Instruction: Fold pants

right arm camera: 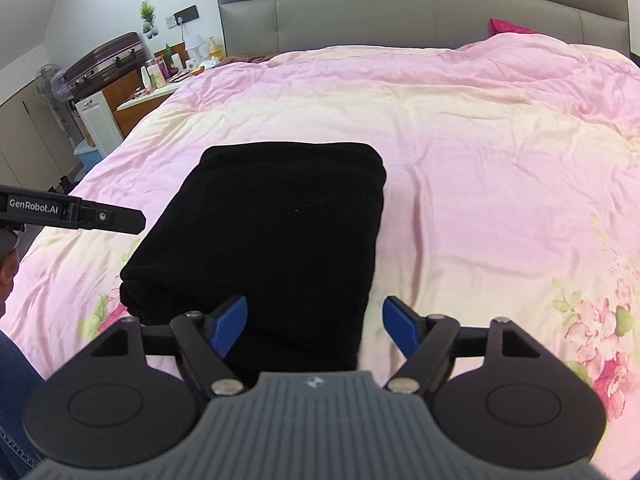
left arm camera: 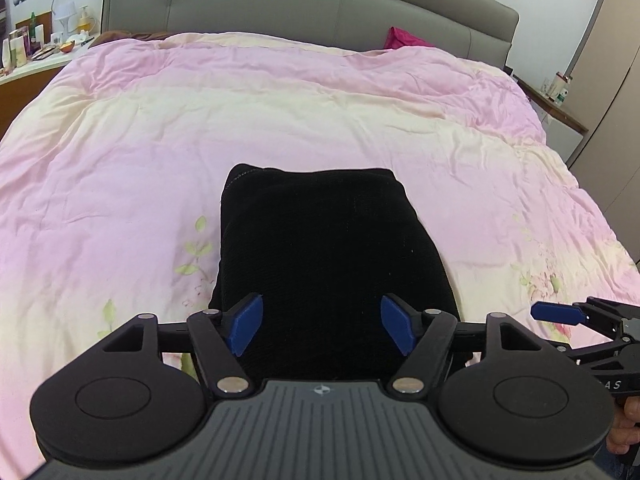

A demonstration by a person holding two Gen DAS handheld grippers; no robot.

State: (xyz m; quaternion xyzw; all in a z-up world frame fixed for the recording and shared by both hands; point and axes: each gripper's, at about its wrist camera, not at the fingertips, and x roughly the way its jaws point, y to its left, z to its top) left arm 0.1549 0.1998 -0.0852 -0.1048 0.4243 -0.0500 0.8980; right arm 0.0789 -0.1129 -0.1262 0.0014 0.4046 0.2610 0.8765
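The black pants lie folded into a thick rectangular bundle on the pink and cream quilt. My left gripper hovers over the bundle's near end, open, with nothing pressed between its blue pads. In the right wrist view the same pants lie a little left of centre on the quilt. My right gripper is open above the near right corner of the bundle and holds nothing. Each gripper shows in the other's view: the right one at the right edge, the left one at the left edge.
A grey padded headboard closes the far side of the bed, with a magenta pillow by it. A cluttered bedside table stands at the left, a shelf and wardrobe at the right. A suitcase and a fan stand beyond.
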